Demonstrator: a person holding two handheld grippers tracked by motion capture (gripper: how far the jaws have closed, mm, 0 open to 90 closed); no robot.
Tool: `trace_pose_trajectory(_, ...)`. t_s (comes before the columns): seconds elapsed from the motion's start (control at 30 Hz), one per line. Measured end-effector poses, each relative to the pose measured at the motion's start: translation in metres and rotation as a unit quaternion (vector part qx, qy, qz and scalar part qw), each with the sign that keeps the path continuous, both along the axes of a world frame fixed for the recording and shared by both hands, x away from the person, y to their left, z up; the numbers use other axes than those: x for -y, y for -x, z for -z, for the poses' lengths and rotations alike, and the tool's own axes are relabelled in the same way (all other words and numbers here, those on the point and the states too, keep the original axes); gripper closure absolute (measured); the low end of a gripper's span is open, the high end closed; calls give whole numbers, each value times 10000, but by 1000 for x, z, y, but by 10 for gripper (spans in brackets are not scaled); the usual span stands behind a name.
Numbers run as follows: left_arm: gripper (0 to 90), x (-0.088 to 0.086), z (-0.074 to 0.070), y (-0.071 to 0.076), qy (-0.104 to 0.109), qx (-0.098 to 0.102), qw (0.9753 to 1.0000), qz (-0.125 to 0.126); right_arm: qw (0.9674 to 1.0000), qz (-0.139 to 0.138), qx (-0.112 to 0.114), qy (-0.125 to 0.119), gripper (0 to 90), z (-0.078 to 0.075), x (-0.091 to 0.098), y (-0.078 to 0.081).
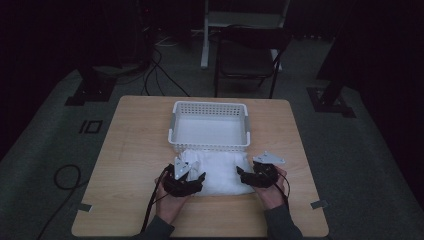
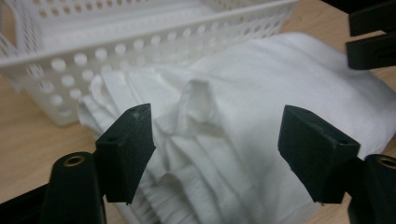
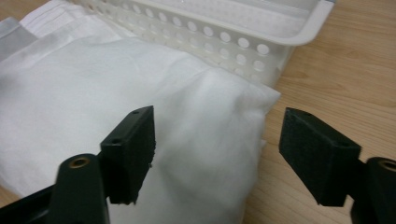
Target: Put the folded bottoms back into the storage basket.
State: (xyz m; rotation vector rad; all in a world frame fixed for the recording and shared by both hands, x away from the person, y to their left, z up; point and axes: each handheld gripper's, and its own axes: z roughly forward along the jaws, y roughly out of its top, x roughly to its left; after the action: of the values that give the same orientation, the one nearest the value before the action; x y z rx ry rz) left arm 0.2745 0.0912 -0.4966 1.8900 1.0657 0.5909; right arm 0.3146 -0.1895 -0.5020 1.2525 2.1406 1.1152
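Black grippers, blocky fingers [image 2: 126, 151], grey triangular plates, trailing cables, dark sleeves.

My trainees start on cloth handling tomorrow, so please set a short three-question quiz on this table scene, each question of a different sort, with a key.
1. True or false: the left tool is shut on the white cloth.
2. Where does the cloth lie in relation to the white basket?
A. inside it
B. on the table in front of it, on the person's side
C. draped over its far rim
3. Fill in: the right tool is at the cloth's ___ edge, as seen in the high view.

Key
1. False: its jaws stand apart, with the cloth's bunched folds between them.
2. B
3. right
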Motion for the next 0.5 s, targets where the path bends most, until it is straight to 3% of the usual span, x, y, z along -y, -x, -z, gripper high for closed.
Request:
trace_pose_trajectory(0.07, 308, 3, -4, 5, -16, 151, 9999, 56, 10000, -2, 36, 22, 304, 0, -1, 1)
trace_pose_trajectory(0.13, 378, 5, -5, 6, 11, 142, 9998, 142, 10000, -40, 47, 21, 340, 0, -2, 2)
trace_pose_trajectory(0.23, 451, 8, -1, 3, -124, 79, 9999, 77, 9999, -79, 37, 49, 381, 2, -3, 3)
trace_pose_trajectory(0.37, 409, 9, 14, -8, -457, -12, 9989, -95, 9999, -122, -39, 25, 373, 7, -6, 2)
trace_pose_trajectory(0.5, 325, 4, 27, -18, -495, -141, 9984, -233, 9997, -189, -160, -30, 319, 12, -8, -1)
